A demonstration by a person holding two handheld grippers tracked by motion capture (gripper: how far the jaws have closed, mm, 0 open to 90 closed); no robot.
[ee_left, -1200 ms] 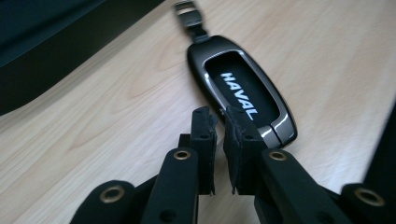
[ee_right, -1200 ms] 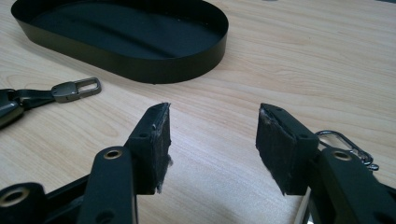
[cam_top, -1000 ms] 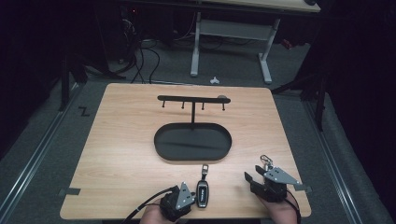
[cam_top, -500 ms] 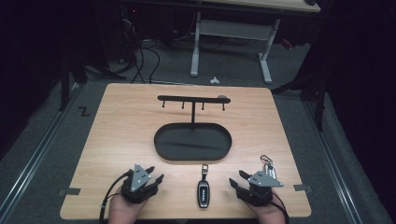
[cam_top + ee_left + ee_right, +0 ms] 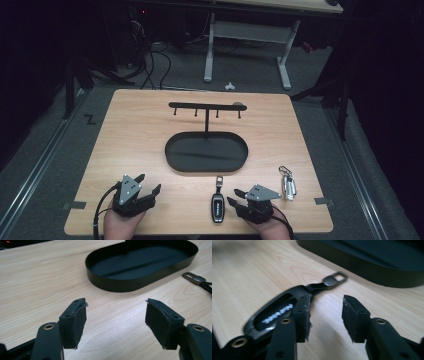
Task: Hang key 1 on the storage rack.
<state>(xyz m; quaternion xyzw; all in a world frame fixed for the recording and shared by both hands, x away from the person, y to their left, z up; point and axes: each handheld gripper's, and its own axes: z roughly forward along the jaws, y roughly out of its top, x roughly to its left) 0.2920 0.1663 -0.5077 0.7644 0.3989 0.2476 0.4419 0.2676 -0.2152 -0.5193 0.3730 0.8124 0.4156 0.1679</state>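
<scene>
The car key (image 5: 217, 205) is lying flat on the bench (image 5: 140, 145), in front of the black tray (image 5: 206, 151), its long axis pointing toward the tray with its metal loop at the tray end. The right gripper (image 5: 239, 206) is sitting just beside the key, jaws apart and empty, the key lying off its left jaw. The left gripper (image 5: 148, 184) is resting well apart from the key, jaws wide apart. The right gripper view is blurring the key's lettering; a metal clip (image 5: 287, 185) is lying beyond the right gripper.
</scene>
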